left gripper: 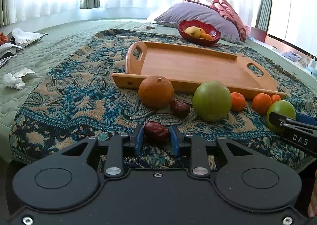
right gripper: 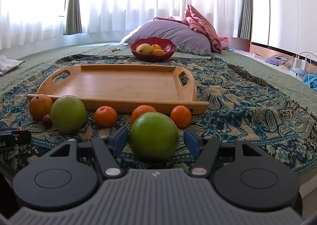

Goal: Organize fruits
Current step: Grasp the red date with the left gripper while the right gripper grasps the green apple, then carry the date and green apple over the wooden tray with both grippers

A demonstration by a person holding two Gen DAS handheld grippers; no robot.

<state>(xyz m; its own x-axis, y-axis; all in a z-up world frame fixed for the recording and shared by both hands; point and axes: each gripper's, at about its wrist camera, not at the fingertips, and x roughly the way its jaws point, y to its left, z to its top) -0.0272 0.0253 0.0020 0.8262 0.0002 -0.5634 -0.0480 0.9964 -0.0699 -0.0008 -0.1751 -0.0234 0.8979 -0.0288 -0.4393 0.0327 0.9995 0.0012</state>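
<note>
My left gripper (left gripper: 156, 136) is shut on a wrinkled dark red date (left gripper: 156, 130) that lies on the patterned blanket (left gripper: 69, 94). A second date (left gripper: 179, 107) sits between a large orange (left gripper: 156, 91) and a green apple (left gripper: 212, 100). My right gripper (right gripper: 155, 136) stands open around another green apple (right gripper: 153, 135), with a thin gap at the right pad (right gripper: 191, 141). Three small mandarins (right gripper: 105, 116) line the front of the bare wooden tray (right gripper: 122, 84). The right gripper's fingers (left gripper: 277, 120) also show at the left wrist view's right edge.
A red bowl (right gripper: 153, 49) with a yellow fruit and oranges stands behind the tray, in front of a purple pillow (right gripper: 174, 34) and pink bedding. Crumpled paper (left gripper: 14, 80) and bags lie far left on the green quilt. Chargers and cables (right gripper: 301, 62) sit far right.
</note>
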